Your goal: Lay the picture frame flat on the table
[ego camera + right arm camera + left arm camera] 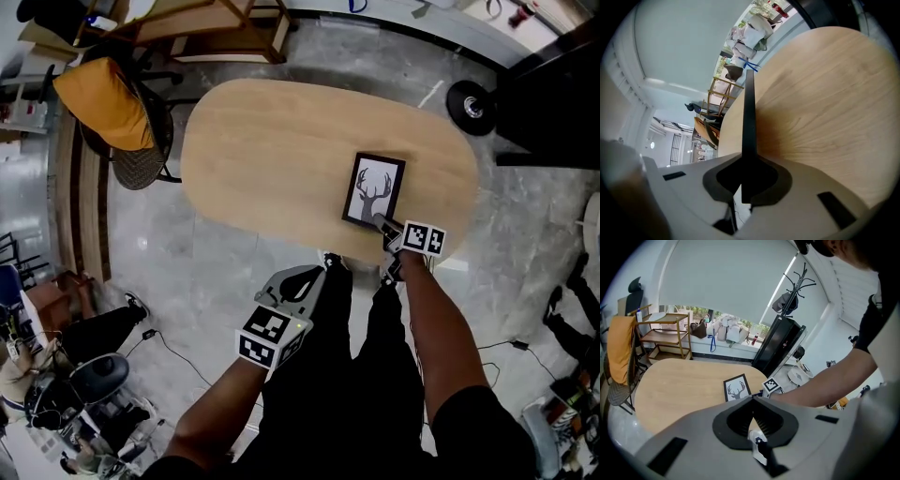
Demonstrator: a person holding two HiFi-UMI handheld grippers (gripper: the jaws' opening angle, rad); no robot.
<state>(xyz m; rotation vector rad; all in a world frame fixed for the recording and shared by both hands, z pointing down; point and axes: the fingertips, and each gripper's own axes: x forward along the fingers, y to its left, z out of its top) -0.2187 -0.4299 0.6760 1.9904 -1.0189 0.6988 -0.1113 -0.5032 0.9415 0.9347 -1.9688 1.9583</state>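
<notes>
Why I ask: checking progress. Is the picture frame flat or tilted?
Tilted: right gripper holds the picture frame edge-on, table visible on both sides.

Table (281,150) (679,385) (825,108): oval, with a light wood top.
Under the table: a grey polished floor (216,272).
On the table: a picture frame (373,190) (737,388) (749,117).
Frame look: black border, white print of a deer head with antlers.
Frame place: close to the table's edge on the person's side, toward the table's right end.
Frame position: low on the table top; if it is fully flat I cannot tell.
</notes>
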